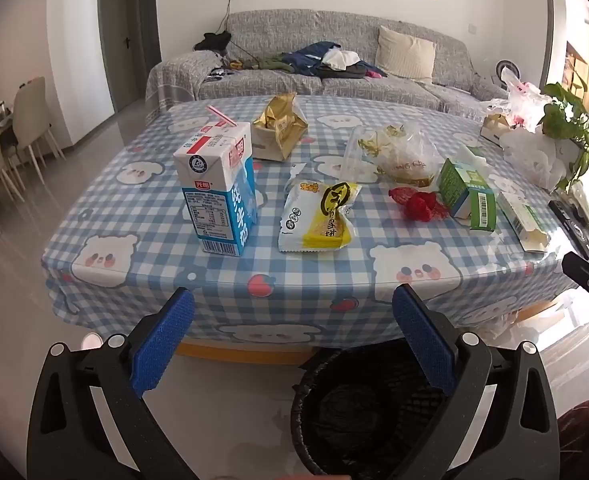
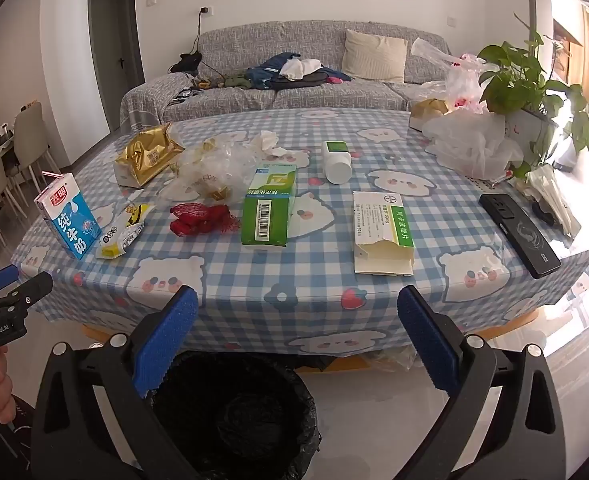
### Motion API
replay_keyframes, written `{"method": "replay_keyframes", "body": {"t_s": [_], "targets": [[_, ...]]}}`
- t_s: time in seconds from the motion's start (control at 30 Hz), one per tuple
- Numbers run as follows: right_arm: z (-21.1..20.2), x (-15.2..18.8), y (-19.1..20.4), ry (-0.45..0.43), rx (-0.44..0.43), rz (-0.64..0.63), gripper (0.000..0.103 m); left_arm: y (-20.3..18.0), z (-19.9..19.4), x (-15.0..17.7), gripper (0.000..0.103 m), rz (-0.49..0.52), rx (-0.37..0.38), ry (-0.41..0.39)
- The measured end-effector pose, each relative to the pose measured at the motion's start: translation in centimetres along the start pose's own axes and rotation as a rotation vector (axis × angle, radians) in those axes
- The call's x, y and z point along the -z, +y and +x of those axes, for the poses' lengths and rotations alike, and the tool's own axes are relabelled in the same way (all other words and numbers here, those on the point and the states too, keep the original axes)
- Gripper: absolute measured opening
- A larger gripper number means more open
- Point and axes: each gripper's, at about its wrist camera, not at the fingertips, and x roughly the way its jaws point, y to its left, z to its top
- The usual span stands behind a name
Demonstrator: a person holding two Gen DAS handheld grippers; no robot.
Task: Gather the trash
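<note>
Litter lies across the checked tablecloth: a blue-and-white milk carton (image 1: pixel 218 188) (image 2: pixel 68 220) with a straw, a yellow snack wrapper (image 1: pixel 318 218) (image 2: pixel 124 232), a gold foil bag (image 1: pixel 280 124) (image 2: pixel 148 156), crumpled clear plastic (image 1: pixel 398 156) (image 2: pixel 214 168), red netting (image 1: pixel 418 204) (image 2: pixel 202 218), a green box (image 1: pixel 468 194) (image 2: pixel 270 210), a torn white-and-green box (image 2: pixel 382 234) (image 1: pixel 524 220) and a white bottle (image 2: pixel 336 162). A black bin (image 1: pixel 366 412) (image 2: pixel 234 416) stands on the floor before the table. My left gripper (image 1: pixel 292 334) and right gripper (image 2: pixel 296 336) hang open and empty short of the table's near edge.
A black phone (image 2: pixel 520 234) lies near the table's right edge. White plastic bags (image 2: pixel 470 146) and a potted plant (image 2: pixel 530 80) crowd the back right corner. A grey sofa (image 1: pixel 314 68) stands behind the table, dining chairs (image 1: pixel 30 120) at the left.
</note>
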Motion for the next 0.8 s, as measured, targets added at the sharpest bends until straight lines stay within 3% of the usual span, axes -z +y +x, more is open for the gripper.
{"method": "replay_keyframes", "body": {"t_s": [0.8], "targets": [[-0.10,-0.08,-0.14,-0.001,0.000,0.004,0.095,0.10,-0.41,-0.24,0.097,-0.019,0.010,-0.021]]}}
